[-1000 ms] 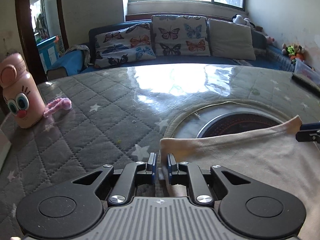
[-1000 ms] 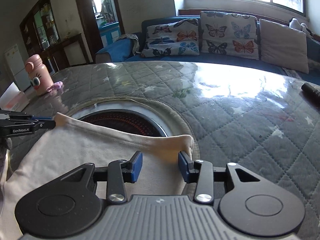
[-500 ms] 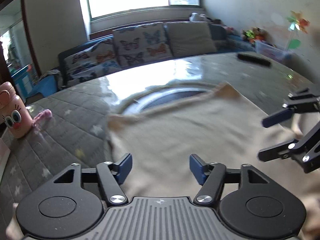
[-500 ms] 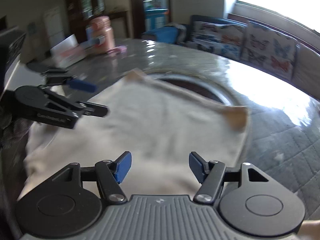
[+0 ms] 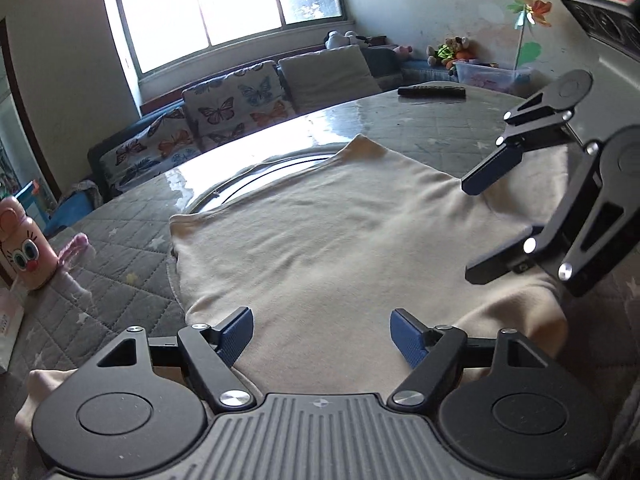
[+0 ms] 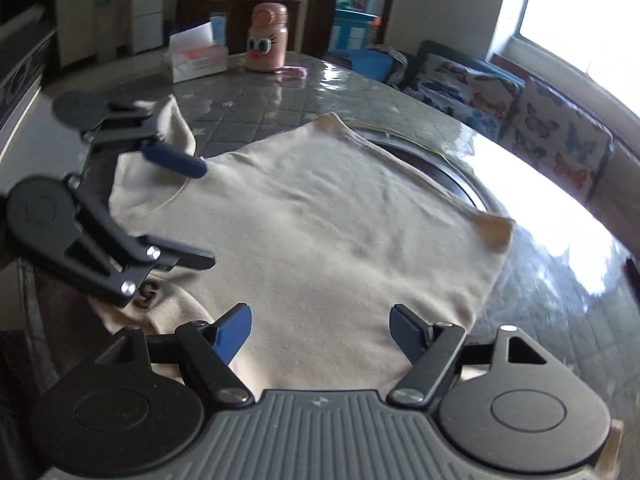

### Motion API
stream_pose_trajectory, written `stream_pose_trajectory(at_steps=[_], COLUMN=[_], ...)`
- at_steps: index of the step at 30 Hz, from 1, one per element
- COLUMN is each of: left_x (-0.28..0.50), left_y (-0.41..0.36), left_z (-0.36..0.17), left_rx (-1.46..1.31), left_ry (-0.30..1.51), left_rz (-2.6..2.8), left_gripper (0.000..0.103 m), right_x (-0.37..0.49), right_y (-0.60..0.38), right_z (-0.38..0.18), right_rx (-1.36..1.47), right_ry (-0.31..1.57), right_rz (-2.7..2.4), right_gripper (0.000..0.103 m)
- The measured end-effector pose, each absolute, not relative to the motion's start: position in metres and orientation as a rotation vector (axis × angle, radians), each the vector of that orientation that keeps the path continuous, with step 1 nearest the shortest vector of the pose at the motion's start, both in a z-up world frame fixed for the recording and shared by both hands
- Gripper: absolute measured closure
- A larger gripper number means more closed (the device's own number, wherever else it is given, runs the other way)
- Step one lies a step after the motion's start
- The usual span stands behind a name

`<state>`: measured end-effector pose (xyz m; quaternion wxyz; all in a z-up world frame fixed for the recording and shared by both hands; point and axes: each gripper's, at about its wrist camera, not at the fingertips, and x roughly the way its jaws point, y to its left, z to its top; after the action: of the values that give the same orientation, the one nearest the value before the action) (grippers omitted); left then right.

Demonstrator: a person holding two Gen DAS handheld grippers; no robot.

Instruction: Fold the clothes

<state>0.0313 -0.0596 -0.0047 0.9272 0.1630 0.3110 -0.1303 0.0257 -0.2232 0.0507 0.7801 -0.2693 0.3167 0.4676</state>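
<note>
A cream garment lies spread flat on the grey quilted table, its far edge over a round dark inset. It also shows in the right wrist view. My left gripper is open and empty above the garment's near edge. My right gripper is open and empty above the opposite side. Each gripper appears in the other's view: the right gripper at the right, the left gripper at the left, both with jaws apart just above the cloth.
A pink cartoon bottle with a pink strap stands at the table's left; it also shows in the right wrist view beside a tissue box. A black remote lies at the far edge. A sofa with butterfly cushions stands behind.
Both grippers let go of the garment's far corners and opened wide. They pulled back to the near side and turned inward to face each other. The garment now lies flat.
</note>
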Motion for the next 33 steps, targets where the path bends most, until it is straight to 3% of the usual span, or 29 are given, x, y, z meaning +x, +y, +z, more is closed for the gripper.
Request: stream_pose_trajectory(at_steps=[12,23,33], left_x=[0.003,0.004,0.022], left_y=[-0.064,-0.093,-0.109], left_z=[0.002,-0.014,0.004], left_rx=[0.401,0.437,0.386], left_ry=[0.563,0.572,0.534], left_rz=[-0.278,-0.341,-0.370], left_gripper=[0.023,0.022,0.019], right_x=[-0.020,-0.025,-0.001], right_y=[-0.250,-0.271,-0.291], right_z=[0.046,0.050,0.036], right_rx=[-0.601,-0.488,-0.424], right_ry=[0.679,0.679,0.704], right_rz=[1.020,0.976,0.809], right_gripper=[0.025,0.025,0.025])
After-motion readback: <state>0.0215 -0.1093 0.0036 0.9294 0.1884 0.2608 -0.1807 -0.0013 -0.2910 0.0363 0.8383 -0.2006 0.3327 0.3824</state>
